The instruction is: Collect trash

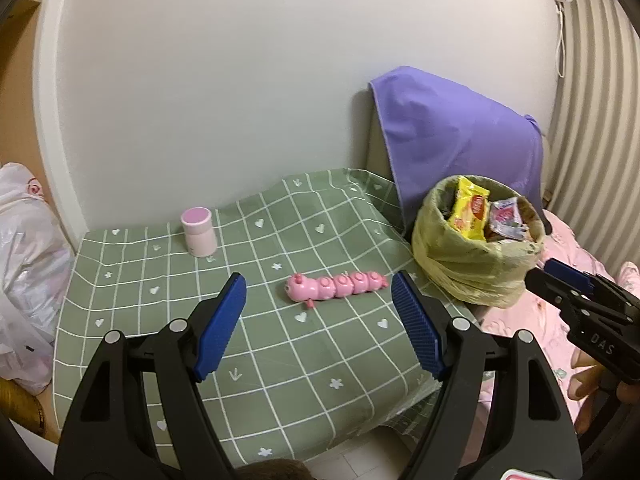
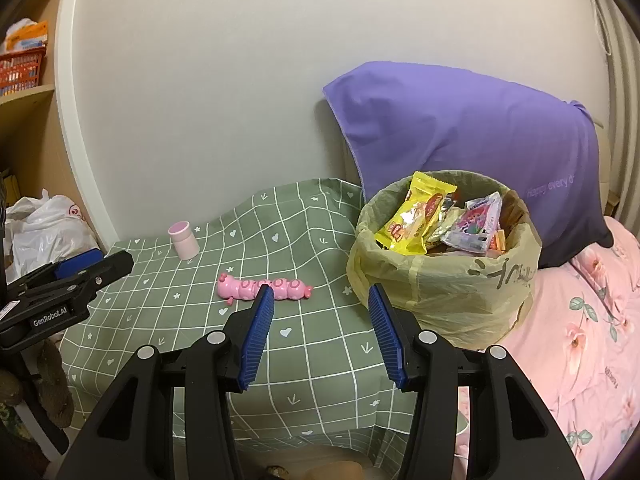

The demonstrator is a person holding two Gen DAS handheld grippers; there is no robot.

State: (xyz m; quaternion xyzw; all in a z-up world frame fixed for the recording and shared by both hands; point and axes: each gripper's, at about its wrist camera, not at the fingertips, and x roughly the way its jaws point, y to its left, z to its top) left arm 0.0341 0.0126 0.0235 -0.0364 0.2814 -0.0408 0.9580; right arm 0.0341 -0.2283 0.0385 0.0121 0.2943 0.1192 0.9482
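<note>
Toy caterpillar [image 2: 265, 289] sits mid-table on the cloth [image 2: 312, 344], cup [image 2: 183, 240] behind it to the left. Trash bin [image 2: 444, 264] on the right edge w/ wrappers [image 2: 416, 216] in it — pillow [image 2: 472, 140] right behind.

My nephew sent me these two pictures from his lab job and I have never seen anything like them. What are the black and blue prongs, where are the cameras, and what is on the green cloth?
The prongs are two hand-held grasping tools, one in each of a person's hands; there is no robot arm. Each picture comes from a wide-angle camera on one tool, looking along its blue fingers. The left tool and the right tool are both open and hold nothing. On the green checked cloth lie a pink caterpillar toy and a small pink-topped jar. At the cloth's right edge stands a trash bin lined with a yellowish bag, full of snack wrappers. Behind it leans a purple pillow.
</note>
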